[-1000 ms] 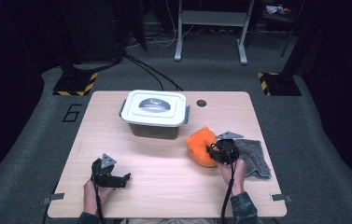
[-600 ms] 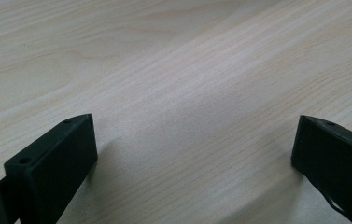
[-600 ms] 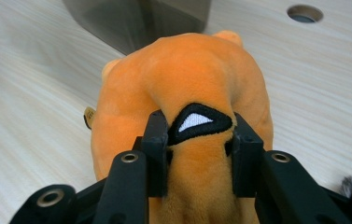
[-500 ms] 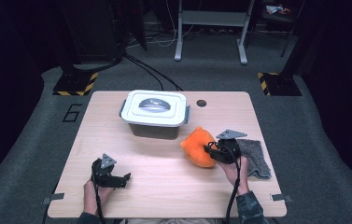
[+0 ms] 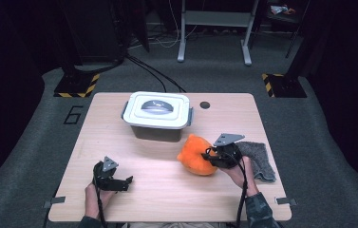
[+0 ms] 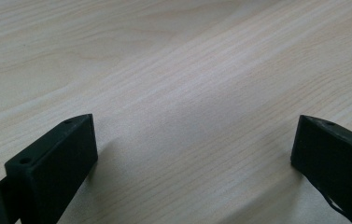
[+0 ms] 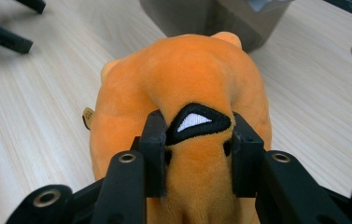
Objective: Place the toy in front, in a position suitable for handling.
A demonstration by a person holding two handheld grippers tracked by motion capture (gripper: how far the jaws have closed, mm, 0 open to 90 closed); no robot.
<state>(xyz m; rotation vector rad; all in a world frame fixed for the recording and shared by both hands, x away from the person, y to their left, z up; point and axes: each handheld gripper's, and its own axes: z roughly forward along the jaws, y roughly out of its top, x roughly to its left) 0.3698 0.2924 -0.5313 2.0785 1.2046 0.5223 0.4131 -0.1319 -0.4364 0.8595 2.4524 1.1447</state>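
Observation:
An orange plush toy (image 5: 194, 154) with a black-and-white patch (image 7: 197, 122) is held just above the wooden table (image 5: 167, 190), right of centre. My right gripper (image 5: 211, 157) is shut on it; in the right gripper view both black jaws squeeze the plush (image 7: 183, 84) on either side of the patch. My left gripper (image 5: 125, 183) rests low at the table's front left, its jaws wide open over bare wood (image 6: 187, 116) with nothing between them.
A grey bin with a white lid and handle (image 5: 157, 112) stands at the back centre of the table, just behind the plush. A grey cloth (image 5: 258, 159) lies at the right edge. A round cable hole (image 5: 204, 105) is right of the bin.
My right gripper has lifted the orange plush slightly and carried it a little to the left, off the grey cloth. The left gripper has stayed put.

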